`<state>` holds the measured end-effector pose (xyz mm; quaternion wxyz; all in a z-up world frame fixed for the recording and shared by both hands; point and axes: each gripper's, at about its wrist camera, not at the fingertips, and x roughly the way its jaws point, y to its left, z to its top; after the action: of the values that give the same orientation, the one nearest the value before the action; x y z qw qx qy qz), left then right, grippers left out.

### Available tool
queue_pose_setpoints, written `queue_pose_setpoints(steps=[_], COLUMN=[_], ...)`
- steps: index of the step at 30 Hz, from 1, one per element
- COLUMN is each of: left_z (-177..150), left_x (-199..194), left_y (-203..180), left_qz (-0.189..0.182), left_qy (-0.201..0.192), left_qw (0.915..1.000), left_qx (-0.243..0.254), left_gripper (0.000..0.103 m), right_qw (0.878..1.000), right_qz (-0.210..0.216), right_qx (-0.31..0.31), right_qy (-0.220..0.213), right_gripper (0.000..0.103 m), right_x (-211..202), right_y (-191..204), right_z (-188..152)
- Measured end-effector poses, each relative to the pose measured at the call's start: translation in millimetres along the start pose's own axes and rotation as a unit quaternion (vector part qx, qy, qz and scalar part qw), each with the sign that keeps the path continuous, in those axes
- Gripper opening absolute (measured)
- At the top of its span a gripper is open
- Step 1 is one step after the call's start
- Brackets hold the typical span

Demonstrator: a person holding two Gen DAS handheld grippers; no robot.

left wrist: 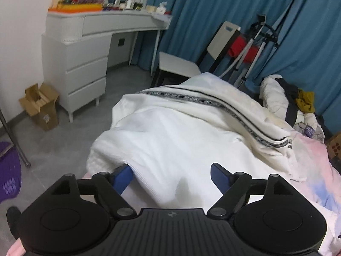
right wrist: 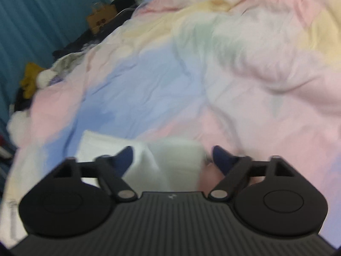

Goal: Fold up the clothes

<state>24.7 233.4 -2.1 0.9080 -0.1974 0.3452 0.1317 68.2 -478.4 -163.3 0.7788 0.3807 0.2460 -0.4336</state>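
Observation:
A white jacket with a black-and-white zip band lies spread on the pastel bed cover. My left gripper stands open over its near hem. The cloth lies between the blue pads and drapes over the tip of the left one, with nothing pinched. In the blurred right wrist view, my right gripper is open too. A folded white part of the jacket sits between its fingers and spreads to the left, and the pads are apart from it. The bed cover stretches beyond.
A white dresser, a cardboard box and a purple basket stand on the floor at left. A chair and a clothes steamer stand by the blue curtain. A pile of clothes lies at the bed's edge.

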Motion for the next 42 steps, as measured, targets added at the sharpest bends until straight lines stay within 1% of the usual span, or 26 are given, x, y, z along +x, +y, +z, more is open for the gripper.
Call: queue_pose_setpoints(steps=[2,4,5,7,10,11,12,14,16,18,19,22,24,26,29,32,37,39,42], left_z=[-1,-2,-3,-5,-9,-10,-10,-9,-7,-7,-8,-9,-10,-9,-10,-14,-34,-43,-50], left_x=[-3,-5,-5,-6,-7,-7,-6,1,1,-4,-7,-18,-29,-38,-45,-47,-29,-20,-6], left_y=[-9,-10,-6,5,23,30,38,55,65,65,63,49,34,16,-19,-52,-109,-130,-156], left_qz=[0.003,0.004,0.001,0.000,0.025,0.027,0.018,0.012,0.045,0.072,0.076,0.065,0.064,0.046,0.021,-0.009,-0.059,-0.076,-0.108], left_qy=[-0.005,-0.008,-0.007,-0.004,-0.004,0.001,0.009,0.027,0.021,0.000,-0.007,-0.024,-0.044,-0.061,-0.076,-0.091,-0.082,-0.079,-0.073], left_qw=[0.9999,0.9998,0.9999,1.0000,0.9996,0.9994,0.9994,0.9983,0.9976,0.9972,0.9970,0.9974,0.9959,0.9949,0.9929,0.9889,0.9814,0.9791,0.9769], left_qx=[0.013,0.019,0.014,-0.003,-0.014,-0.020,-0.029,-0.051,-0.048,-0.019,-0.008,0.021,0.047,0.065,0.089,0.118,0.164,0.171,0.169], left_gripper=[0.085,0.086,0.086,0.086,0.086,0.086,0.086,0.086,0.086,0.086,0.086,0.086,0.086,0.087,0.087,0.089,0.090,0.090,0.090], right_qw=[1.000,0.999,0.998,0.998,0.994,0.993,0.990,0.982,0.972,0.960,0.954,0.935,0.922,0.909,0.894,0.882,0.866,0.862,0.856], right_qz=[0.012,0.030,0.039,0.056,0.093,0.108,0.123,0.163,0.205,0.239,0.253,0.285,0.303,0.321,0.345,0.363,0.392,0.399,0.407], right_qx=[0.015,0.030,0.037,0.024,0.000,-0.017,-0.040,-0.076,-0.111,-0.144,-0.162,-0.212,-0.243,-0.264,-0.286,-0.300,-0.311,-0.313,-0.319], right_qy=[-0.008,-0.014,-0.017,-0.031,-0.050,-0.053,-0.055,-0.047,-0.037,-0.019,-0.010,0.006,0.011,0.013,0.009,0.000,-0.001,-0.001,-0.007], right_gripper=[0.086,0.086,0.086,0.086,0.086,0.086,0.086,0.086,0.086,0.086,0.086,0.086,0.086,0.086,0.086,0.086,0.086,0.086,0.086], right_x=[-5,-10,-13,-23,-39,-45,-50,-58,-66,-71,-73,-80,-85,-90,-98,-108,-118,-120,-124], right_y=[-4,-7,-9,-2,14,22,31,48,65,80,87,104,114,119,124,125,124,124,125], right_z=[4,9,11,11,4,-1,-7,-22,-37,-51,-57,-73,-82,-88,-92,-98,-106,-108,-111])
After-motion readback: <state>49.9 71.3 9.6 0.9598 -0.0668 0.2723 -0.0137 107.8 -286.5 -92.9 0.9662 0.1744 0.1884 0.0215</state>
